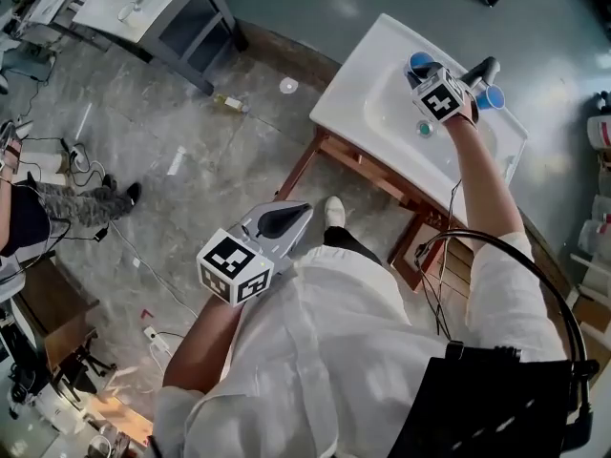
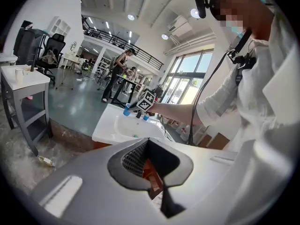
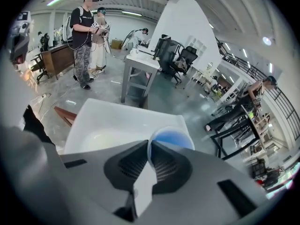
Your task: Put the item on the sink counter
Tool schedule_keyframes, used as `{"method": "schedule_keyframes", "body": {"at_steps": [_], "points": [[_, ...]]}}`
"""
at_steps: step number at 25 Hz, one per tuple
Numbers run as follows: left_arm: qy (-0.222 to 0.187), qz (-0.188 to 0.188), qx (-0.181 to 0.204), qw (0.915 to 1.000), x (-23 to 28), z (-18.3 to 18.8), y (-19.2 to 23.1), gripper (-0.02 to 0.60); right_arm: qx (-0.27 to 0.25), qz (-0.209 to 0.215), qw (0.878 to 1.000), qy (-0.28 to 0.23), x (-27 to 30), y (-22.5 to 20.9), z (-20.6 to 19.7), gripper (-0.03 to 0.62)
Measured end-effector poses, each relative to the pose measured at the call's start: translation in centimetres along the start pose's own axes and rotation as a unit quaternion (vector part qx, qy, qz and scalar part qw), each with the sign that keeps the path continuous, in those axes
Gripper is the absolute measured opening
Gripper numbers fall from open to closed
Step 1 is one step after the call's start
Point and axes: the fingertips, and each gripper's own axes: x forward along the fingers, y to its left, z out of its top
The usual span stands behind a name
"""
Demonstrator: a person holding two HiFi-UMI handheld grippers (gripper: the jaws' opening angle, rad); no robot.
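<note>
A white sink point(image 1: 355, 92) on a wooden stand sits at the upper right of the head view. My right gripper point(image 1: 482, 69) reaches over its far rim. In the right gripper view its jaws point(image 3: 149, 150) are shut on the thin rim of a blue cup point(image 3: 171, 138), with the white sink point(image 3: 101, 121) below it. That blue cup point(image 1: 493, 96) shows beside the jaw tips in the head view. A second blue cup point(image 1: 420, 63) stands on the sink counter to their left. My left gripper point(image 1: 284, 219) hangs low over the floor, shut and holding nothing point(image 2: 149, 146).
A grey table point(image 1: 143, 8) stands at the far left, with a small bottle point(image 1: 229, 103) on the floor near it. Another person point(image 1: 67, 203) and loose cables are at the left edge. A green drain plug point(image 1: 424, 129) lies in the basin.
</note>
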Motion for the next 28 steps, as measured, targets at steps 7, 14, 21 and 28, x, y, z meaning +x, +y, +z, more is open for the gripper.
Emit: {"method": "schedule_keyframes", "body": {"at_steps": [7,14,21,28], "points": [[0.010,-0.046,0.029,0.9985,-5.1,-4.4,-2.6,0.005,0.027,0.006,1.000,-0.012,-6.4,10.0,0.5,0.018],[0.026,-0.080,0.049,0.9953,-10.3,-10.0,-4.9,0.005,0.055,0.019,0.998,-0.021,-11.1,21.3,1.1,0.018],[0.048,-0.111,0.043,0.9917,-12.5,-14.4,-7.7,0.006,0.067,0.056,0.996,-0.015,-13.0,32.0,-0.7,0.018],[0.059,-0.123,0.037,0.9900,-10.9,-15.9,-9.0,0.005,0.071,0.067,0.995,-0.001,-10.2,37.5,-4.9,0.018]]}}
